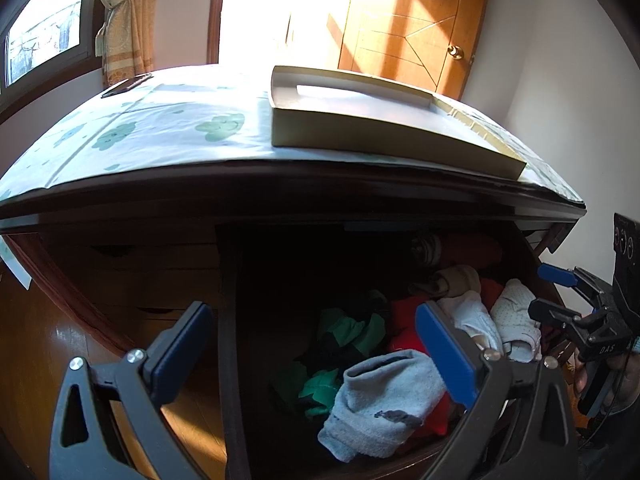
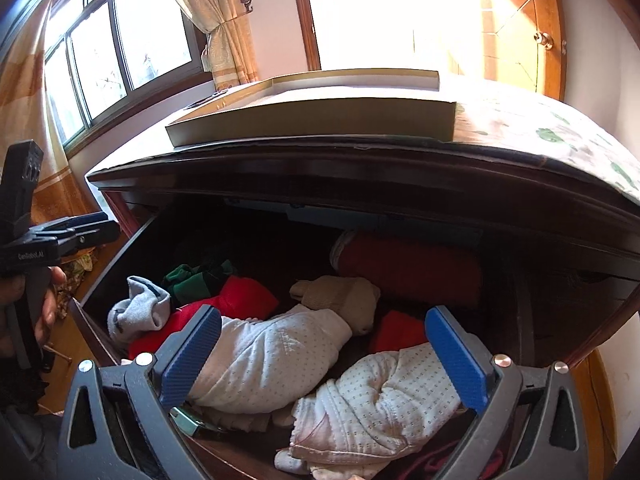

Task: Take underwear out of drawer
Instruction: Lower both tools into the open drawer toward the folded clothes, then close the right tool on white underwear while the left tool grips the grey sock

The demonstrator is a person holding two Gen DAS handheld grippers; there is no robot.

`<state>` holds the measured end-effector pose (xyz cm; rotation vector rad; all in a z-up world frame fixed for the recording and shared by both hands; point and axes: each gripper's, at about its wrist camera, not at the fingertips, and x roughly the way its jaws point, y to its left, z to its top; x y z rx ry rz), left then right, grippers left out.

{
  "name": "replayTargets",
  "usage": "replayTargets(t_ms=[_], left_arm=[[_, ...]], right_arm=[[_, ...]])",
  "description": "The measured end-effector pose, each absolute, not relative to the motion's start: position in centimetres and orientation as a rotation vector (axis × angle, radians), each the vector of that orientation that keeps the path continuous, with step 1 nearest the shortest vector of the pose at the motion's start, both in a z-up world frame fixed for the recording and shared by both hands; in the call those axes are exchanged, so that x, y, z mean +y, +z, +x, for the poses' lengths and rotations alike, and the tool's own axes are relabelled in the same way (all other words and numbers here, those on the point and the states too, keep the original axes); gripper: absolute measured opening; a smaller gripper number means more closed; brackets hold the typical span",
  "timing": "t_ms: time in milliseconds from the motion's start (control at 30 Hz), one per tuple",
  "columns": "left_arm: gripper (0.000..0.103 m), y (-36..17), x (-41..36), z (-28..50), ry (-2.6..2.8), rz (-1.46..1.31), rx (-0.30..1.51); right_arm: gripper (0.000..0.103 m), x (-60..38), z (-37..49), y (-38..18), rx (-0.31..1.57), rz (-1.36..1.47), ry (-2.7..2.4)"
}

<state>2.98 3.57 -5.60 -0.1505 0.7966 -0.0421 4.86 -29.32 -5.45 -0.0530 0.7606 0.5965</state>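
Note:
The dark wooden drawer stands pulled out, full of folded clothes. Two white dotted garments lie at its front, with a grey piece, red pieces, a green and black piece and a beige piece behind. My right gripper is open above the white dotted garments, holding nothing. My left gripper is open over the drawer's left front, above the grey piece and the green piece. The right gripper shows at the far right in the left wrist view.
The dresser top carries a flowered cloth and a shallow cardboard box lid. A dark phone-like slab lies at its far left. A window with curtains, a wooden door and a wooden floor surround it.

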Motion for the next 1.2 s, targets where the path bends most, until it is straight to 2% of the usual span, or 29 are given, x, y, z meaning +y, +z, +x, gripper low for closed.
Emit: replayTargets(t_ms=[667,1000,1200], left_arm=[[0.103,-7.1,1.1,3.1,-0.118,-0.092,0.86],[0.103,-8.7,-0.2,3.7,-0.216,-0.115,0.945],[0.103,-9.6,-1.5,3.7,-0.232,-0.075,0.98]], right_arm=[[0.103,-24.9,7.3,-9.6,1.159,0.055,0.639],[0.102,-24.7,8.3,-11.3,1.245,0.08,0.675],[0.086,-24.4,8.3,-11.6,1.248,0.075,0.699]])
